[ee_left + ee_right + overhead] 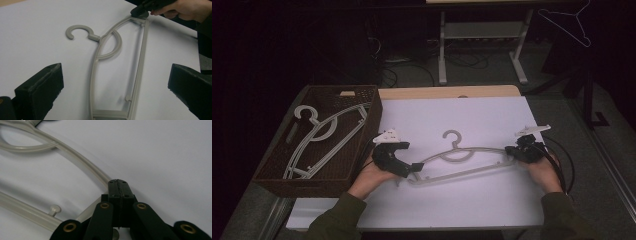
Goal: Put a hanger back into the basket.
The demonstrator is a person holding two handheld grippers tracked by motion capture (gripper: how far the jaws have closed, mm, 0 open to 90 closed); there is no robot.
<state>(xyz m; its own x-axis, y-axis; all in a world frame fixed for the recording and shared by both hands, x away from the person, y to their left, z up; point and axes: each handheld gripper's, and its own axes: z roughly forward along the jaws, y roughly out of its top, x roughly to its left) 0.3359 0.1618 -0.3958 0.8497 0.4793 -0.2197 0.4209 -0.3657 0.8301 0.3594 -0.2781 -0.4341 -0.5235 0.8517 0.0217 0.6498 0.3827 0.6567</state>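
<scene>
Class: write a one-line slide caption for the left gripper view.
Open left hand-held gripper straddles one end of a grey hanger while the right hand-held gripper pinches the far end.

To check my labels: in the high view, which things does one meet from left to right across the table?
Brown basket holding hangers → left gripper → grey hanger on the white table → right gripper.

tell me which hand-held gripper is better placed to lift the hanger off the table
Right, probably. The right hand-held gripper is already shut on the hanger at its end, while the left hand-held gripper stands open around the other end, not yet gripping.
</scene>
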